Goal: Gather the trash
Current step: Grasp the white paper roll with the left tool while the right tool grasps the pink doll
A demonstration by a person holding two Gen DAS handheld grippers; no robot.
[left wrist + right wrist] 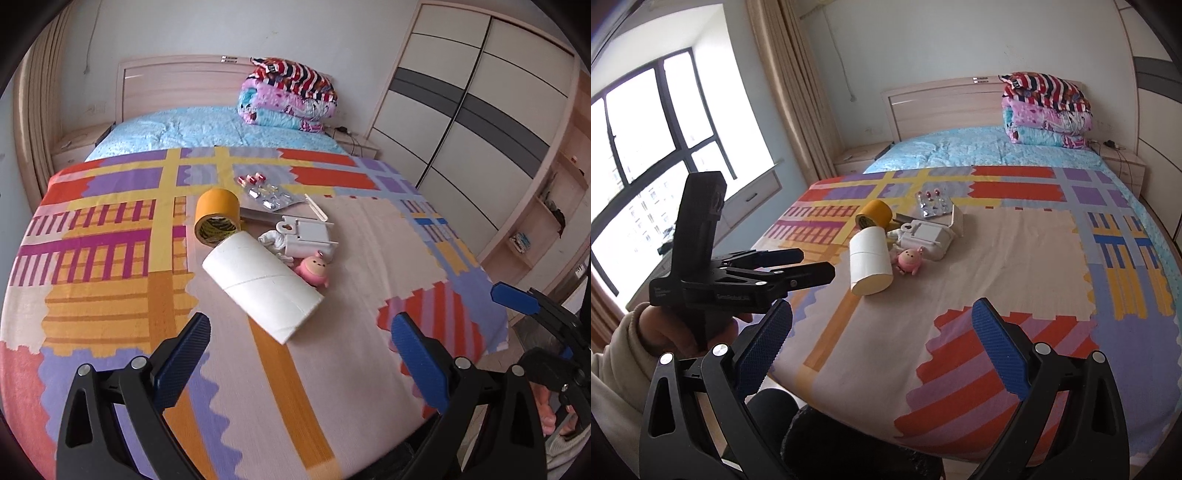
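Note:
A pile of small items lies in the middle of the bed: a white paper roll [263, 283] [870, 260], a yellow tape roll [217, 216] [874, 214], a pink toy figure [314, 269] [909, 260], a white plastic box [309, 236] [929, 236], crumpled white tissue [273, 238] and pill blister packs [267, 194] [932, 203]. My left gripper [301, 330] is open and empty, above the bed just short of the paper roll. My right gripper [882, 325] is open and empty over the bed's near edge. The left gripper also shows in the right wrist view [809, 266].
The bed carries a colourful patterned blanket [122, 280] [1015, 258]. Folded quilts [288, 96] [1047, 110] are stacked by the headboard. A wardrobe [472, 110] stands right of the bed, a window [639, 147] and curtain [790, 85] left. Nightstands flank the headboard.

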